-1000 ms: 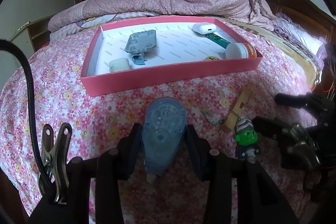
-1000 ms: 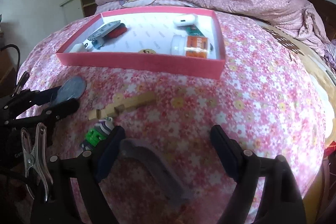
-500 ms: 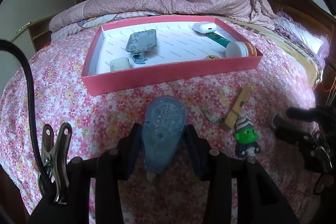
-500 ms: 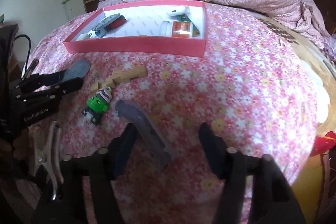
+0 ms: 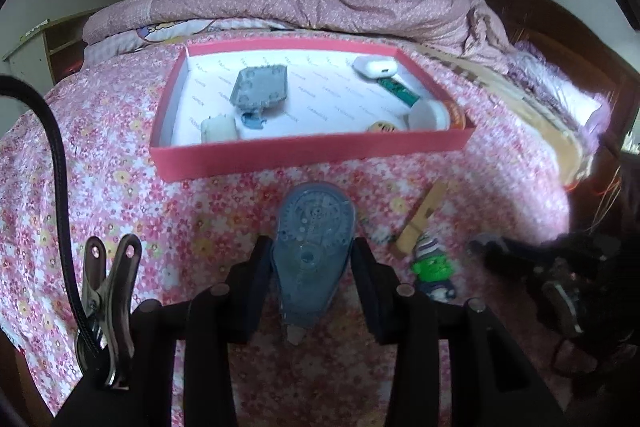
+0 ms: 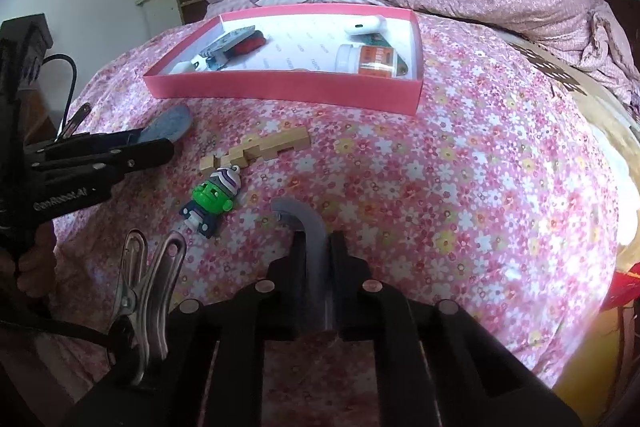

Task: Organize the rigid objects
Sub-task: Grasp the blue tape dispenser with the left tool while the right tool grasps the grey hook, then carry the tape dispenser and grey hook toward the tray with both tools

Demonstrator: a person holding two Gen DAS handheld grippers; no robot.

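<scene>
My left gripper [image 5: 312,267] is shut on a blue correction-tape dispenser [image 5: 314,243], held just above the flowered bedspread in front of the pink box [image 5: 312,151]. In the right wrist view, my right gripper [image 6: 319,253] is shut on a grey curved plastic piece [image 6: 304,223] that sticks out forward between the pads. A wooden block piece [image 6: 260,149] and a green toy figure [image 6: 212,199] lie on the bedspread between the two grippers. The pink box [image 6: 280,89] holds a grey part, a white earbud case, a white-lidded jar and other small items.
A rumpled pink quilt [image 5: 320,3] is piled behind the box. The bed's right edge drops off near a wooden headboard [image 5: 560,27]. A short bead chain [image 5: 376,231] lies beside the wooden piece. Bare bedspread stretches to the right of the box [image 6: 500,147].
The right gripper's jaws went from wide apart to shut on the grey curved piece, and it drew back from the green figure. The left gripper kept still with the tape dispenser.
</scene>
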